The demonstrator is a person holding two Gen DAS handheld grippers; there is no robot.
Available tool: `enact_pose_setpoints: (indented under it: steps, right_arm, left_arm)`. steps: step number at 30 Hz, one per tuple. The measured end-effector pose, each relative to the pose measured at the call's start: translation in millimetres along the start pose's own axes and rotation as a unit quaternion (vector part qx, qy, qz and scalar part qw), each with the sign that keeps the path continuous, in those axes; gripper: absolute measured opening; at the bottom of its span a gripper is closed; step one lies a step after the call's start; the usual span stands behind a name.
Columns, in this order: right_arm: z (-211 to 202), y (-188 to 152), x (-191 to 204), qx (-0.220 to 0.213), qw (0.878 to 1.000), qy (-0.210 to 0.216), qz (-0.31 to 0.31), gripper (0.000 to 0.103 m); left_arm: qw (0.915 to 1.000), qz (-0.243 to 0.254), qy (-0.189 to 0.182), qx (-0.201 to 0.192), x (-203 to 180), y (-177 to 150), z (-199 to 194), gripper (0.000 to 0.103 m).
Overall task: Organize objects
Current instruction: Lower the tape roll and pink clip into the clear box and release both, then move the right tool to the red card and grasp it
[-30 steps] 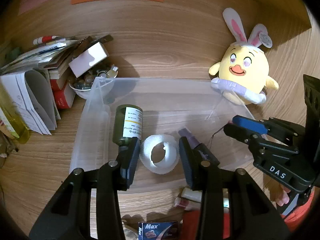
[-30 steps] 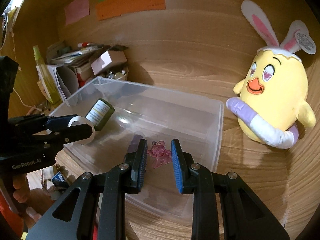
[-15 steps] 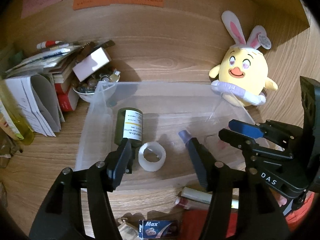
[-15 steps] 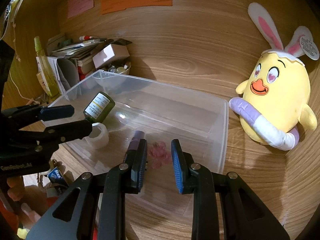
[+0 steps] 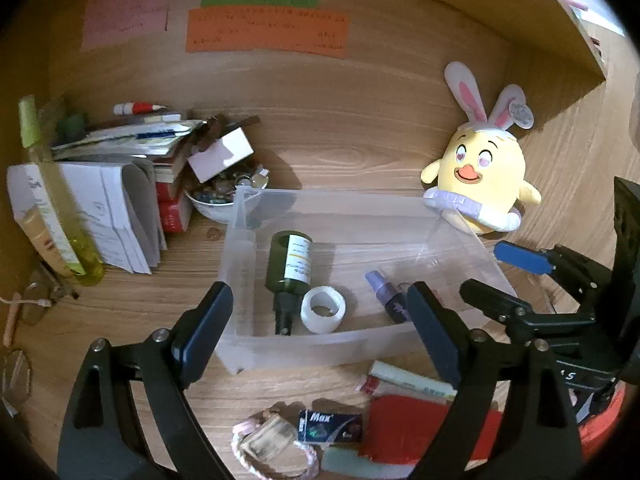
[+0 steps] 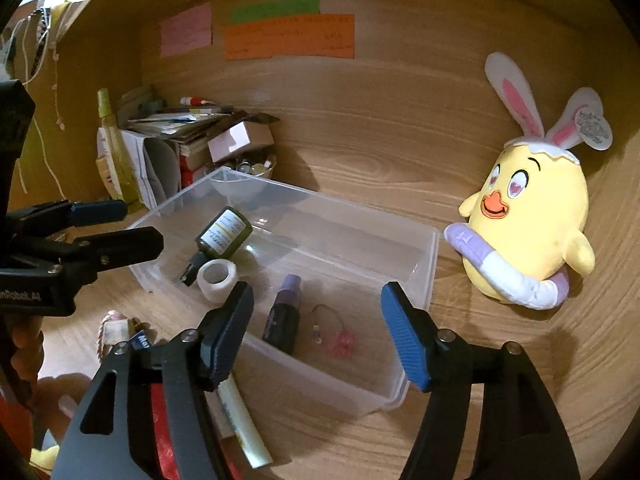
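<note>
A clear plastic bin (image 5: 280, 344) (image 6: 416, 280) sits on the wooden desk. Inside lie a dark green bottle (image 5: 290, 266) (image 6: 222, 234), a white tape roll (image 5: 323, 309) (image 6: 216, 278), a small purple spray bottle (image 5: 386, 294) (image 6: 283, 312) and a pink charm on a thin cord (image 6: 343, 342). My left gripper (image 5: 320, 334) hangs above the bin's near wall, jaws opening wide, nothing between them. My right gripper (image 6: 318, 334) hovers over the bin's right part, jaws opening, empty, with the charm and spray bottle lying below the gap.
A yellow bunny-eared plush (image 5: 480, 184) (image 6: 528, 232) leans at the right. Papers, books, a small box and a bowl of trinkets (image 5: 216, 196) crowd the back left. In front of the bin lie a Max staples box (image 5: 330, 426), a tube (image 6: 240, 420), a red pouch (image 5: 404, 428) and a corded tag (image 5: 268, 444).
The left gripper let go of the tape roll, which now lies in the bin; the right let go of the pink charm. Both jaws spread and both grippers pulled back and up.
</note>
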State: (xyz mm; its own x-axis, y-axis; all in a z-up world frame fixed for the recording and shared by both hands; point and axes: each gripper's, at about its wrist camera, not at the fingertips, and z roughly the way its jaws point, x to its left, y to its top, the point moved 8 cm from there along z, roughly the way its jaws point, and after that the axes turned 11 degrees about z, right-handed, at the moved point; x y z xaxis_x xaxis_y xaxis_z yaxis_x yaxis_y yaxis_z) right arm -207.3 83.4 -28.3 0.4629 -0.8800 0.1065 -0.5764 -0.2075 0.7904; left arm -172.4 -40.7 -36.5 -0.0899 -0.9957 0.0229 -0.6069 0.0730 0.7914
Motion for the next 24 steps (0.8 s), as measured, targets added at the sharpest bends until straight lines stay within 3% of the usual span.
enact_pose_setpoints:
  steps: [7,24]
  right_arm:
    - [-19.0,-8.1,5.0,-0.006,1.0,0.009,-0.005,0.074]
    - [-25.6,-41.8,39.7,0.035,0.998,0.052,-0.023,0.076]
  left_arm:
    - [0.9999,-0.002,0.011,0.0,6.5,-13.1,-14.5,0.09]
    - [0.998,-0.005,0.032,0.054,20.5,-70.0,-18.2,0.09]
